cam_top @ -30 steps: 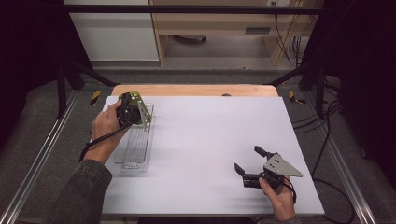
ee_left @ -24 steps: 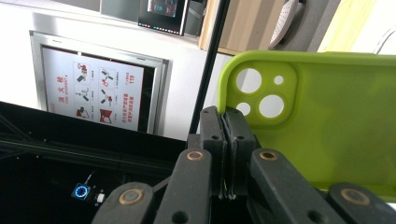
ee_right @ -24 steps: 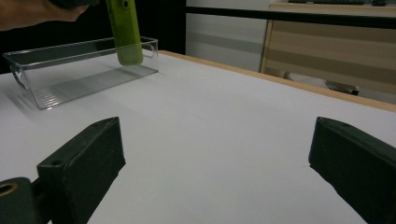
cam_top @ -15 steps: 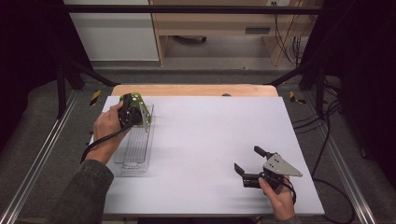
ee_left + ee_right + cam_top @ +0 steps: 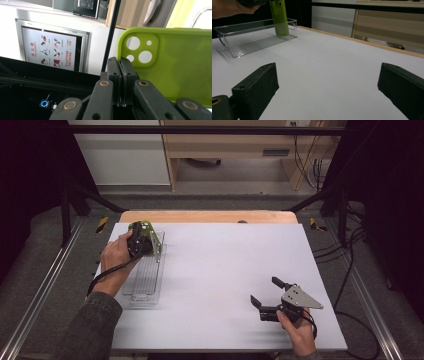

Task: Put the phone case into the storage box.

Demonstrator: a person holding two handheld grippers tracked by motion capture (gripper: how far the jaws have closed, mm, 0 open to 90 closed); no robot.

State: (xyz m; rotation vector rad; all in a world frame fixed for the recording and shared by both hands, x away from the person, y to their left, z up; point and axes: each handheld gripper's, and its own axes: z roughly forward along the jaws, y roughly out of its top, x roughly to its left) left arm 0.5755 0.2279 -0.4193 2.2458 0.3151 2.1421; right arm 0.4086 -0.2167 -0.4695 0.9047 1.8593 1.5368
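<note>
Left gripper view: my left gripper (image 5: 121,75) pinches lime-green soft silicone phone case (image 5: 172,65) edge; light, floppy; right gripper (image 5: 327,90) gapes empty

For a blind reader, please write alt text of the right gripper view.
A green phone case, held from above by the left gripper, stands upright in the far end of a clear tray on a white table. In front, the right gripper waits open and empty.
</note>
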